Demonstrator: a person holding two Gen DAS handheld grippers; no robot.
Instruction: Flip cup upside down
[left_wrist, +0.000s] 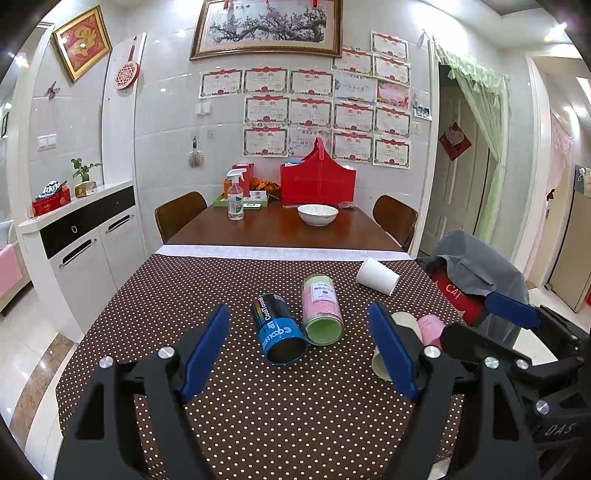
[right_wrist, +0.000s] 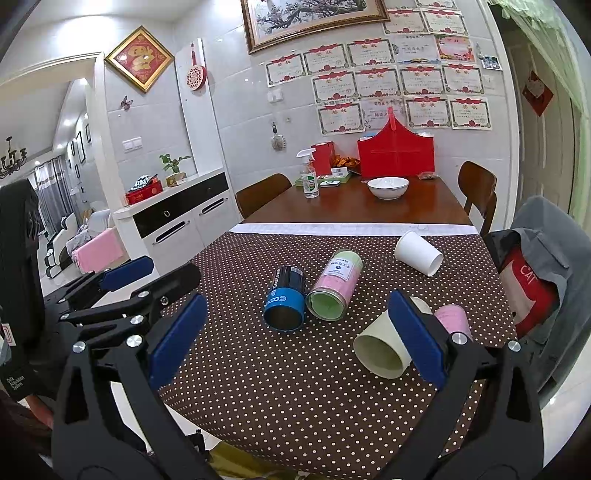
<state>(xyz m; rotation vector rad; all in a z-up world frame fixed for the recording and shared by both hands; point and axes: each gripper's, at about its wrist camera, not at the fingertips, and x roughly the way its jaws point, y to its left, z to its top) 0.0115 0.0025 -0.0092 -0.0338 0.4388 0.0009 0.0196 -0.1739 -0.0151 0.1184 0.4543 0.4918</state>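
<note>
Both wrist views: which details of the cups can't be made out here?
- Pink cup: right wrist view, mostly behind the right gripper's finger; left wrist view, likewise behind the left gripper's.
- Cream cup: left wrist view shows only slivers past that finger.
- Blue cup and pink-and-green cup: label print too small to read.
- White cup: inside hidden, opening faces away.

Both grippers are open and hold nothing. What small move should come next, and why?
Probably ease the right gripper forward and rightward, so its open fingers straddle the cream paper cup. That cup lies on its side on the dotted tablecloth, mouth toward the camera, beside the right finger. It is the nearest cup.
</note>
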